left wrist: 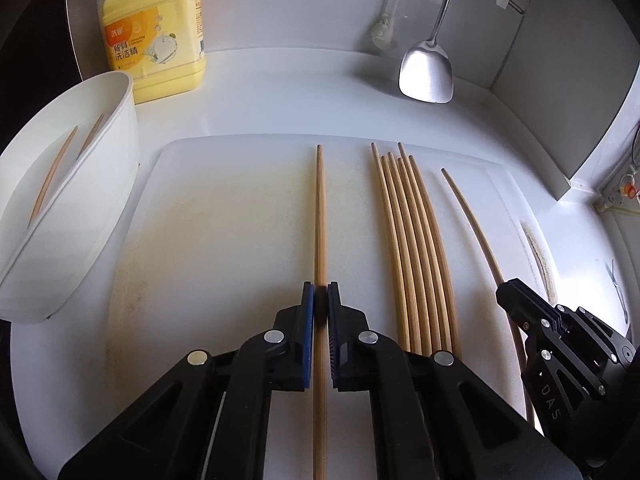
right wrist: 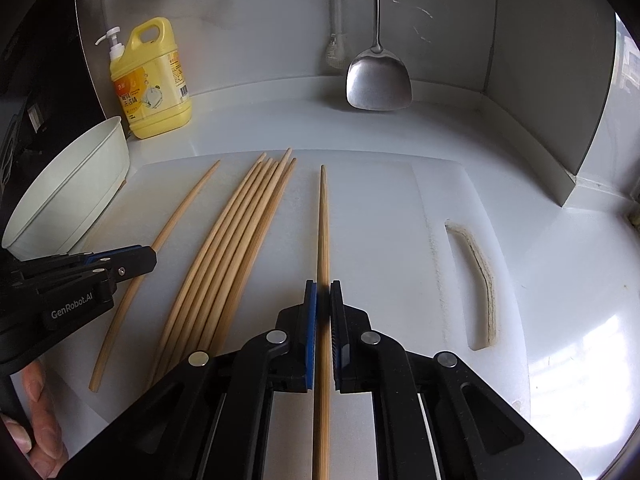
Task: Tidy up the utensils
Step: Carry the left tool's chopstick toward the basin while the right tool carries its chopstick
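Observation:
Several wooden chopsticks [left wrist: 412, 240] lie side by side on a white cutting board [left wrist: 224, 220]; they also show in the right wrist view [right wrist: 236, 248]. My left gripper [left wrist: 320, 300] is shut on a single chopstick [left wrist: 320, 208] lying left of the bunch. My right gripper [right wrist: 323, 300] is shut on another single chopstick [right wrist: 323, 220] lying right of the bunch. A white oval holder [left wrist: 68, 208] stands left of the board with two chopsticks [left wrist: 52, 176] in it. The right gripper's body [left wrist: 560, 340] shows at the left view's lower right.
A yellow dish-soap bottle [left wrist: 160, 32] stands at the back left. A steel spatula [left wrist: 426, 76] and a brush [left wrist: 384, 32] hang at the back wall. A grey panel [right wrist: 560, 100] bounds the right side. The board has a handle slot [right wrist: 480, 280].

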Demonstrator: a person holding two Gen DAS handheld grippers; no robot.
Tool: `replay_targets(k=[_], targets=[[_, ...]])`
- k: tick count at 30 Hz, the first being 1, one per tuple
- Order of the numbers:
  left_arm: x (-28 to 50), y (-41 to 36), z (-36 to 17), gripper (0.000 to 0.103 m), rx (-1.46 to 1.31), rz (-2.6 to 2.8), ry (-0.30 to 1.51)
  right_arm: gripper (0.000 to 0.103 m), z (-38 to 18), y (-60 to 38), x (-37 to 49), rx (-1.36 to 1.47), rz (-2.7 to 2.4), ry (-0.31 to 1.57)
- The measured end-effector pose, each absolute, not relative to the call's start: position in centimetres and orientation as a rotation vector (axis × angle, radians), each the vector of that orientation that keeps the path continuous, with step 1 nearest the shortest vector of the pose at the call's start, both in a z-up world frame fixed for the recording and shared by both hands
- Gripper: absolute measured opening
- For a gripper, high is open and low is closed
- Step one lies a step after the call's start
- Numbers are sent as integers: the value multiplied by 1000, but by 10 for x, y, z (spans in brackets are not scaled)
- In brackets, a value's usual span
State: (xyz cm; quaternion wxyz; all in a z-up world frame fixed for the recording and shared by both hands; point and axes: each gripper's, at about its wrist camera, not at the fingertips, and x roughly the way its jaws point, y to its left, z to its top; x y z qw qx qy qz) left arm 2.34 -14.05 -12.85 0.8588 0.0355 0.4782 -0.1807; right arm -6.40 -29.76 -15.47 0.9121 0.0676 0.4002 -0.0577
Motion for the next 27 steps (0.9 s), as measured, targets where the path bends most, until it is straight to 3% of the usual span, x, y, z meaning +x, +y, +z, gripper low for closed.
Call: replay_targets(k=[14, 27], targets=[[-2, -117, -54, 7, 61, -359, 969, 6, -90, -295, -80, 136, -53, 793], [11, 5, 25, 7, -32, -197, 882, 6, -22, -189, -34, 103, 143, 752]])
